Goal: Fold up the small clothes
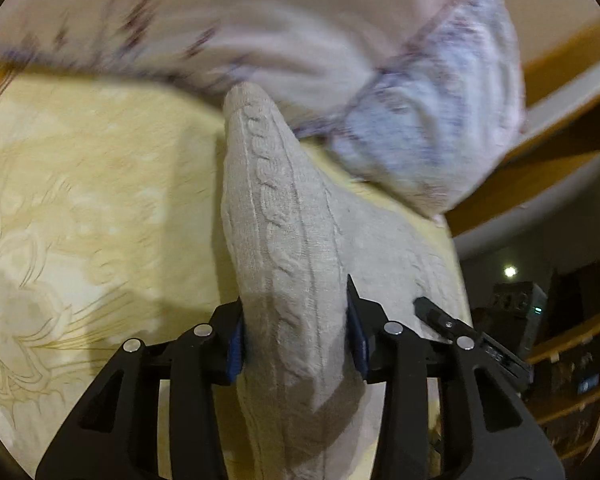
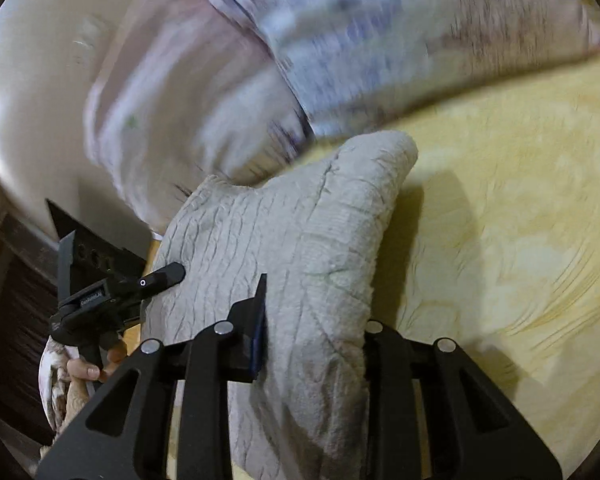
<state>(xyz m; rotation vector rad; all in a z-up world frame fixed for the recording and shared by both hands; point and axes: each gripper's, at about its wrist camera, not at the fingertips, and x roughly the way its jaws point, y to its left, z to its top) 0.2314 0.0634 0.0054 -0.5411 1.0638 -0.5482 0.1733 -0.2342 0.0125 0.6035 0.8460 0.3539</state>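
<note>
A beige cable-knit garment (image 1: 276, 200) is bunched into a thick fold and lifted over a yellow bedspread (image 1: 100, 180). My left gripper (image 1: 296, 320) is shut on one end of it, blue pads pressing both sides of the fold. The right wrist view shows the same garment (image 2: 300, 220) with my right gripper (image 2: 316, 320) shut on it; its right finger is hidden behind the cloth. The two grippers sit close together: the right one's tip (image 1: 440, 316) shows beside the left, and the left gripper (image 2: 156, 280) appears at the left, held by a hand (image 2: 88, 368).
Blurred pillows with a purple-and-white pattern (image 1: 432, 120) (image 2: 340, 40) lie at the head of the bed, just beyond the garment. The yellow bedspread (image 2: 500, 220) spreads out to the side. Dark wooden shelves (image 1: 572, 344) stand beyond the bed's edge.
</note>
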